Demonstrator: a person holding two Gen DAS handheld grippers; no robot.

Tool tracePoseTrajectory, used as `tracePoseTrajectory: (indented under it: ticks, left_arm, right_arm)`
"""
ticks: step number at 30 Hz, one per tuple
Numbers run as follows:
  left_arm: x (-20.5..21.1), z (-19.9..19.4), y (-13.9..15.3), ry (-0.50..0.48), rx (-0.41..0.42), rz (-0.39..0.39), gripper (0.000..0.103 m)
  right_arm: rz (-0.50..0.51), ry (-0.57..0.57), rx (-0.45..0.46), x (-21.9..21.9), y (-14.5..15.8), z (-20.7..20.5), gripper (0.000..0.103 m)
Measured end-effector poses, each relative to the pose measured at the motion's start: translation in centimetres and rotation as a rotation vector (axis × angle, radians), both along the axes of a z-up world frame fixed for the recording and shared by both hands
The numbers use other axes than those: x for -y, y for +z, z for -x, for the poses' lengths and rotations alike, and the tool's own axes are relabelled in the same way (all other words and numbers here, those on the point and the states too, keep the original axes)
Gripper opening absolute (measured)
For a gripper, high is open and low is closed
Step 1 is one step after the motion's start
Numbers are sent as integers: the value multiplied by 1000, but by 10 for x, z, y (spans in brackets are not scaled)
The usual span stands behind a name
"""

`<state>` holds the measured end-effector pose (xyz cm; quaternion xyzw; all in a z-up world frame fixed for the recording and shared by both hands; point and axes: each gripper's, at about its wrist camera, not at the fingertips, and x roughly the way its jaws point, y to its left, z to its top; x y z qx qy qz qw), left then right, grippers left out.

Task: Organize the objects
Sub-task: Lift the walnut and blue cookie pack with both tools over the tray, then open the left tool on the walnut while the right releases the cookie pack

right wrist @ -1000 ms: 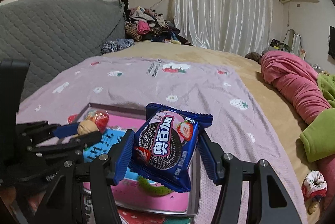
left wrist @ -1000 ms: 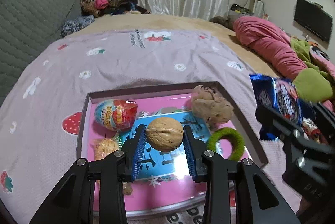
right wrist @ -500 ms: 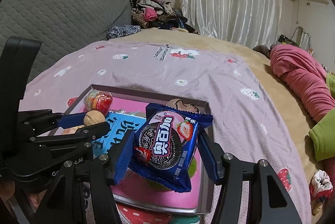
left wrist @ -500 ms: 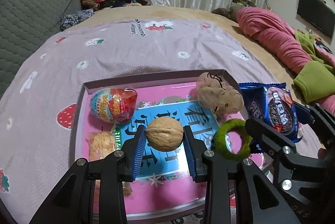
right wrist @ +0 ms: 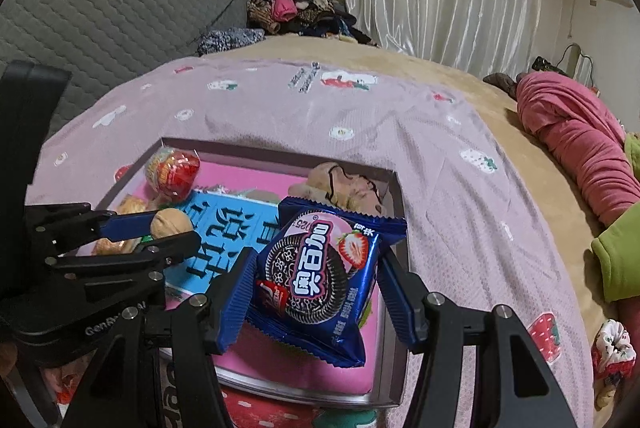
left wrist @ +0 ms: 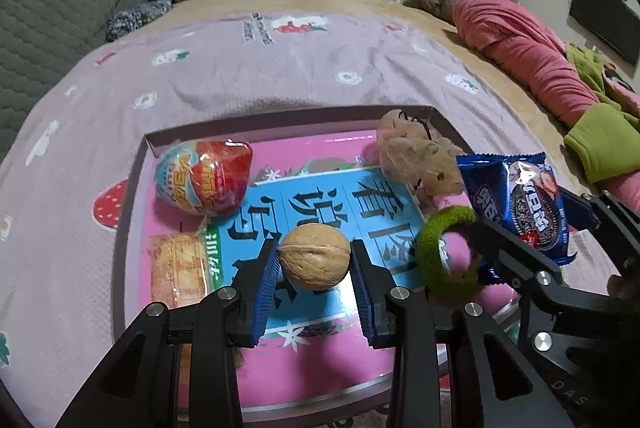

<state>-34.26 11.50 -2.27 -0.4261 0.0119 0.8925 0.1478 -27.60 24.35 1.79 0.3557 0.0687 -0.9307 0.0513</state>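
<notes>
Left gripper (left wrist: 314, 264) clamps a round tan walnut (left wrist: 314, 255), right gripper (right wrist: 314, 284) a blue foil biscuit packet (right wrist: 320, 278), both poised over the shallow pink-lined tray (left wrist: 280, 120) below them, so lowering and releasing likely come next.

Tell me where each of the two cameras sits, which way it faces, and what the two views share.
Left wrist: on the left gripper, looking down along its fingers at the tray; its fingers clamp a walnut; the right gripper shows at right.
Right wrist: on the right gripper, facing the same tray from the right; its fingers hold a blue cookie packet; the left gripper shows at left.
Shared: tray, walnut, packet, red wrapped egg, purple bedspread.
</notes>
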Motion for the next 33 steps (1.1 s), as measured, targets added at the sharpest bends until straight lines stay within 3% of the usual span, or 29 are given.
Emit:
tracePoseTrajectory:
  ticks: [33]
  left_arm:
    - [-2,13,-27,-13,100,8,37]
  right_arm:
    - [-9,-13,130,-7,-33,16,61]
